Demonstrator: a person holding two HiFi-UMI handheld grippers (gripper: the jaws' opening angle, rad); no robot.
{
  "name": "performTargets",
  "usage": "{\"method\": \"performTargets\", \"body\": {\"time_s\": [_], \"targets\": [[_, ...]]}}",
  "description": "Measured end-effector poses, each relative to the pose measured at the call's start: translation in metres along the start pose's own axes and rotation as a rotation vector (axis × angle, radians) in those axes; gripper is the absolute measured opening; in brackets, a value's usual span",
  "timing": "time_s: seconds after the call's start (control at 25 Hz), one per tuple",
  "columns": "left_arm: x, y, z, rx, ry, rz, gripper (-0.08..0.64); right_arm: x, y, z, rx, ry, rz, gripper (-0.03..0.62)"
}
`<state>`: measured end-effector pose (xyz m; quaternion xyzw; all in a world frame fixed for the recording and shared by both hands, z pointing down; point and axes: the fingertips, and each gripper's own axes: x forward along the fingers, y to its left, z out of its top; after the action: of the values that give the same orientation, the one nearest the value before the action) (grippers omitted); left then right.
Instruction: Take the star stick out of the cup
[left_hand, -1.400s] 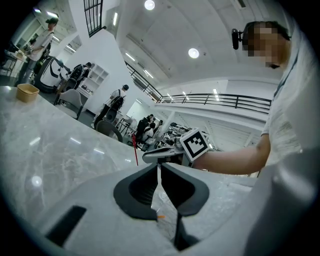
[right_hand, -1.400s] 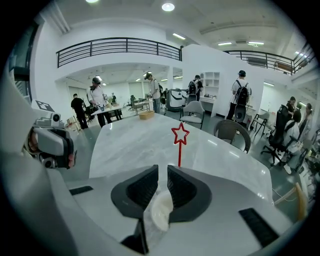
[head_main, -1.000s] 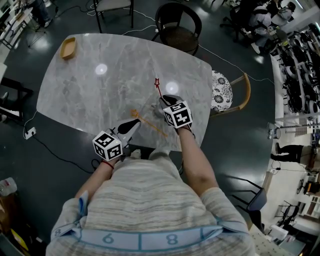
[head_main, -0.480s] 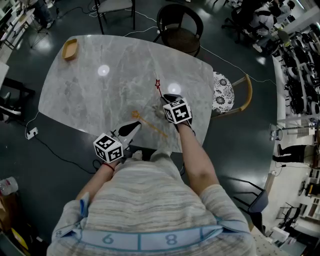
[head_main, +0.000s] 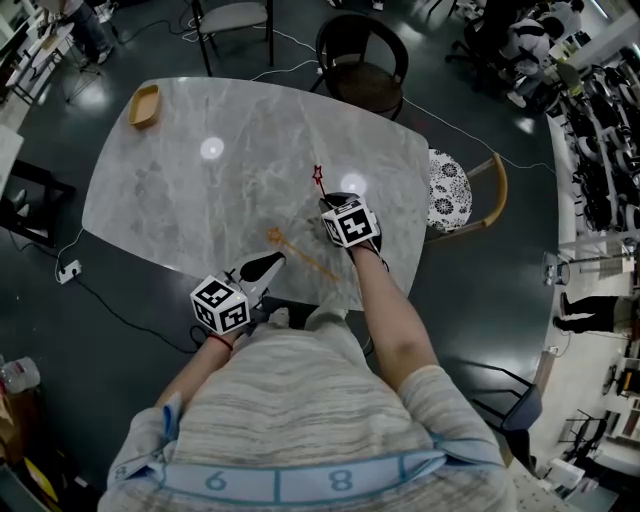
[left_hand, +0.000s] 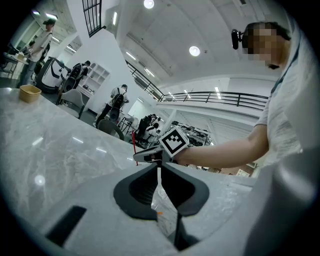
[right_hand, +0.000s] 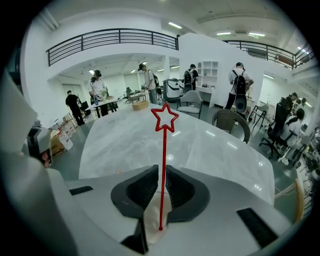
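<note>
Left tool hangs over the near edge of the pale grey marble desk, its jaws together on nothing. Further right on the desk lies a thin orange stick. Right tool, over the desk's near right part, is clamped on the lower shaft of the thin red plastic star stick, star end pointing away. No cup can be made out. The stick looks light, smooth and probably bendy; a firm pinch low on the shaft suits it, while the hollow star might snap.
</note>
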<state>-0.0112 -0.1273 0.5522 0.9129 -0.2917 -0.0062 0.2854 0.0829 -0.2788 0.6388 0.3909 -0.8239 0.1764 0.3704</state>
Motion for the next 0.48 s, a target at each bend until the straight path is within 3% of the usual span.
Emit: {"method": "performTargets", "body": {"time_s": [0.48], "targets": [[-0.0027, 0.002, -0.0022, -0.007, -0.002, 0.008, 0.017, 0.0028, 0.0, -0.0013, -0.002, -0.001, -0.007, 0.017]]}}
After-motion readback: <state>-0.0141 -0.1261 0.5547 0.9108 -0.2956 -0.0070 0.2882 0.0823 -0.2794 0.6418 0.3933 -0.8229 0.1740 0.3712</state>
